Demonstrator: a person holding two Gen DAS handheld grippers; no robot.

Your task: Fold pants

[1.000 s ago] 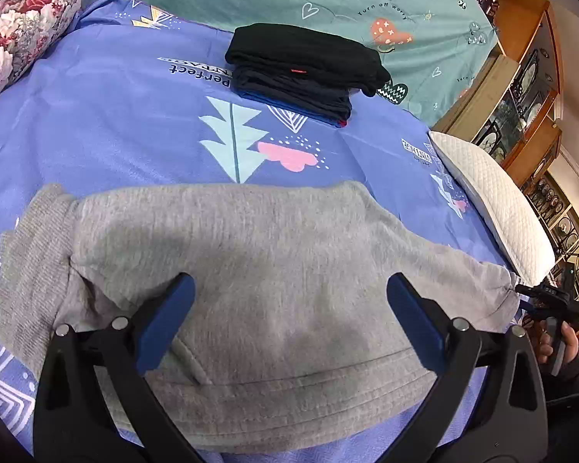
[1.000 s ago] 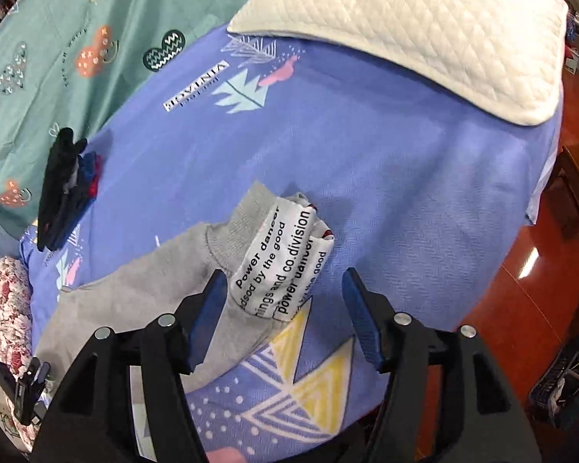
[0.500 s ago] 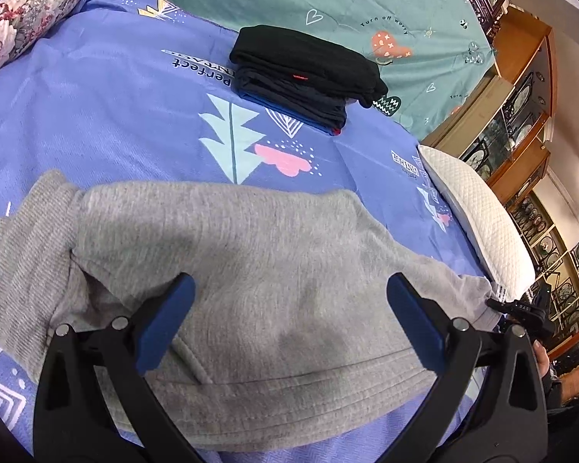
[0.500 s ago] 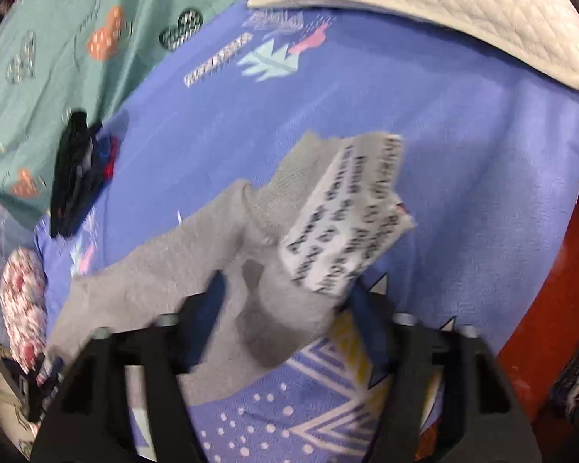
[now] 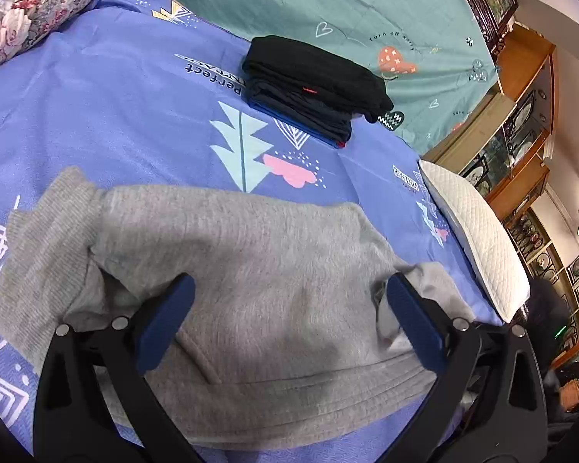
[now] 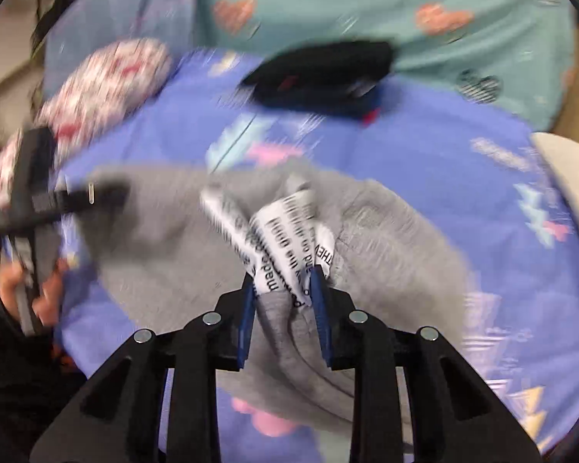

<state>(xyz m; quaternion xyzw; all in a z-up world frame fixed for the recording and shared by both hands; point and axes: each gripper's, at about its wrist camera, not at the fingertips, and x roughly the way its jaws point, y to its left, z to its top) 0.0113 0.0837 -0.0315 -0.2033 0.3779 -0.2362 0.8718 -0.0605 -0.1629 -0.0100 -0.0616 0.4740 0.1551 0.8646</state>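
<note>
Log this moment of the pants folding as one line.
step: folding grey pants | right gripper: shut on printed cuff | left gripper: open over pants | dark folded stack: behind

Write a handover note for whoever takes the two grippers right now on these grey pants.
Right gripper: shut on the white printed cuff band of the grey knit sweatpants, carrying that leg end over the garment; the view is blurred.
Left gripper: open, jaws wide over the waist part of the pants, gripping nothing.
Pants lie across the blue patterned bedsheet. A stack of dark folded clothes sits further back, near the teal sheet.
Done: leg end picked up, first fold under way.
Left: lay the cuff down, release, smooth, finish the folds, probably add to the stack.
</note>
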